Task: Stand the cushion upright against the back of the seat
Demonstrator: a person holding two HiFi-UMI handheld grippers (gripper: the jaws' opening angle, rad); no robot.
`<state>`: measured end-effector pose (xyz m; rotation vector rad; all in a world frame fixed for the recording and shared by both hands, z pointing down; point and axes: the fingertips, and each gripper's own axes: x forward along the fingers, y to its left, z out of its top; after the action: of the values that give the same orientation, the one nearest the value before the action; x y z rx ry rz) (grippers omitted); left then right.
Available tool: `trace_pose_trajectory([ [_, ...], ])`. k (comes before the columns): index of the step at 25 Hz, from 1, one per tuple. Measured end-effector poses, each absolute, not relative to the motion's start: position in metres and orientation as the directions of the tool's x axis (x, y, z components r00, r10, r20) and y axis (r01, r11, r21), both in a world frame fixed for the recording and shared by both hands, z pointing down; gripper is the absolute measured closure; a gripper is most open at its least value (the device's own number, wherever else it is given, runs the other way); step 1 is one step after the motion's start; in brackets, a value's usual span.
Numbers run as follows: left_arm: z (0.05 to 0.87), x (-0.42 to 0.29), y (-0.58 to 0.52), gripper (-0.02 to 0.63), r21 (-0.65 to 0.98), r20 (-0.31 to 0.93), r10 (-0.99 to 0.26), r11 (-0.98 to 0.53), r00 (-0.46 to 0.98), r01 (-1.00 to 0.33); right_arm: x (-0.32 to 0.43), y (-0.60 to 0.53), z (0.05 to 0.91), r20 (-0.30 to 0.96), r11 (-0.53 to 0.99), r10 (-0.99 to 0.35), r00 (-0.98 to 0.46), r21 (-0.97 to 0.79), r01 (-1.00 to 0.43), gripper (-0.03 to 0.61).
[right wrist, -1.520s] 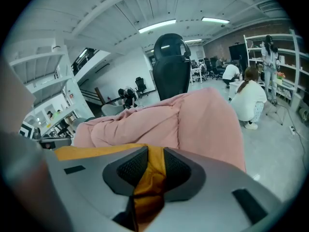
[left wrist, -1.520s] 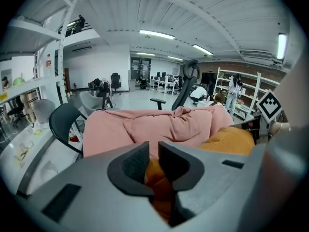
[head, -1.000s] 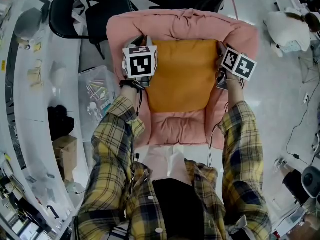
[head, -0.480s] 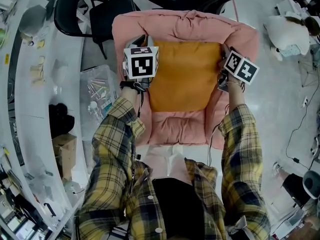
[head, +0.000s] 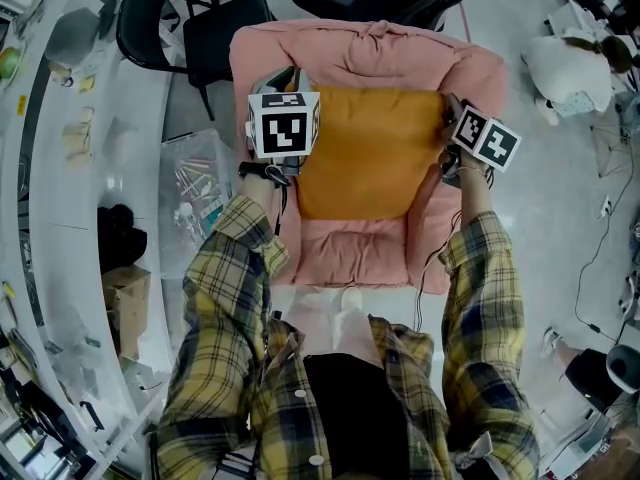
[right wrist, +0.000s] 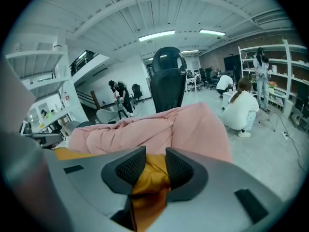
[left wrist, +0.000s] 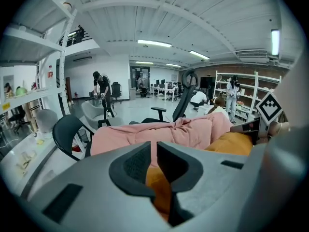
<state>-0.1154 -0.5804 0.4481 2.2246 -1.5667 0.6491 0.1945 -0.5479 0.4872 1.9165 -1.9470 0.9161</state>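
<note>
- Left tool (left wrist: 153,154) nipped nearly closed on a fold of the orange cushion (head: 368,153) at its L edge.
- Right tool (right wrist: 155,167) has fabric bunched btw its pads at the R edge; jaws have just been opening, so grip prob looser. Re-squeeze before lifting.
- Cushion sits mid seat (head: 350,253), far edge near the pink backrest (head: 370,48).
- Raise both sides evenly, tip far edge back till it leans on backrest, then let go.

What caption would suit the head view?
From above: a person in a plaid shirt holds an orange cushion by both sides on a pink seat.
</note>
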Motion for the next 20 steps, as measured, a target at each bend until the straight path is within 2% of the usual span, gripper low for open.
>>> trace_pose_trajectory([
  [9,0.447,-0.109,-0.570,0.572,0.014,0.556,-0.774,-0.355,0.303,-0.935,0.209,-0.534,0.489,0.637,-0.072,-0.761,-0.119,-0.266,-0.961,0.453],
  [12,0.451,-0.106,-0.569,0.572,0.006,0.564,-0.767,-0.365,0.305,-0.931,0.219,-0.530,0.488,0.632,-0.087,-0.766,-0.120,-0.286,-0.954,0.433],
  [20,0.446,-0.097,-0.569,0.572,0.011,0.546,-0.773,-0.379,0.323,-0.925,0.218,-0.524,0.480,0.569,-0.047,-0.817,-0.095,-0.229,-0.972,0.433],
])
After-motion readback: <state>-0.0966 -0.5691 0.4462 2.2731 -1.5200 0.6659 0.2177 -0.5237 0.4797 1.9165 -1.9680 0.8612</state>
